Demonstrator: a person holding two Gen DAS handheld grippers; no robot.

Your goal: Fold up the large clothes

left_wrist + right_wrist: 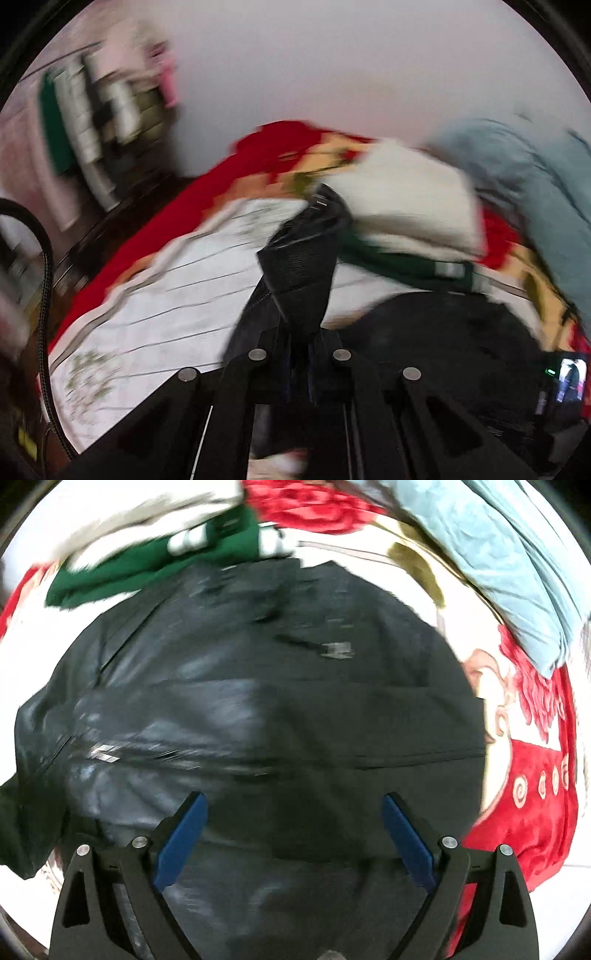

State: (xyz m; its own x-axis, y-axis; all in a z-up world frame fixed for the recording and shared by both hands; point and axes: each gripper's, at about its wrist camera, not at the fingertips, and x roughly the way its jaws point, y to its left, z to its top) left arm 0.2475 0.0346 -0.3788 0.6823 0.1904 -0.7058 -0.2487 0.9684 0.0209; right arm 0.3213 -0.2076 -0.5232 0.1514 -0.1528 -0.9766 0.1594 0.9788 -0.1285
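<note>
A large black jacket (pixel 280 686) lies spread on a bed, shiny and creased, filling the right wrist view. My right gripper (pixel 295 805) is open just above it, its blue pads (pixel 181 842) wide apart and empty. My left gripper (pixel 299 343) is shut on a fold of the black jacket (pixel 299 254) and holds it lifted above the bed. The rest of the jacket lies at the lower right of the left wrist view (pixel 443 332). Both views are motion-blurred.
The bed has a red, white and cream patterned blanket (pixel 535 794). A green and white garment (pixel 147 565) and a white one (pixel 406 206) lie beyond the jacket. A light blue cloth (pixel 498 554) lies at the far right. Shelves (pixel 99 129) stand by the left wall.
</note>
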